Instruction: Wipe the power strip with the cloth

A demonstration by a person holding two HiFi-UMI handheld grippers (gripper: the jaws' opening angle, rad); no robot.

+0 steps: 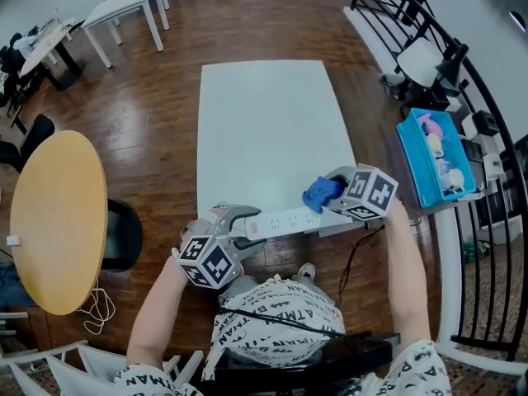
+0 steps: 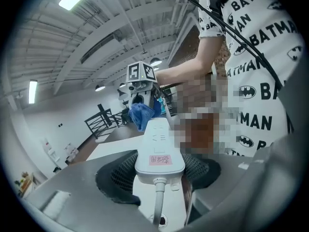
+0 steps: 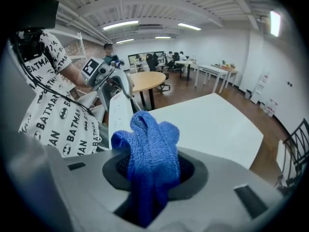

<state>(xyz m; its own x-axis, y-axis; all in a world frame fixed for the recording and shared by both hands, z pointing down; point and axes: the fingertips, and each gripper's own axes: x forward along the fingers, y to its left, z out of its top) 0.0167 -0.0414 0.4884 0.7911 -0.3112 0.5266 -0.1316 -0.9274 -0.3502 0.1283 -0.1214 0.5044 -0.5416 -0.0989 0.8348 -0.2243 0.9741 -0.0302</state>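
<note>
A white power strip [image 1: 285,221] with a pink label hangs in the air over the near edge of the white table [image 1: 272,122]. My left gripper [image 1: 239,221] is shut on its cable end [image 2: 159,153], the cord dropping from between the jaws. My right gripper [image 1: 330,195] is shut on a bunched blue cloth [image 1: 320,193] [image 3: 147,153]. The cloth sits at the strip's far end [image 2: 141,114], touching it or just over it. In the right gripper view the strip [image 3: 116,115] runs away from the cloth toward the left gripper [image 3: 118,83].
A round wooden table [image 1: 58,221] and a black chair [image 1: 124,233] stand at the left. A blue bin [image 1: 433,159] with small items sits on a rack at the right, behind a black railing [image 1: 478,97]. A black cable [image 1: 355,258] hangs by the table's near edge.
</note>
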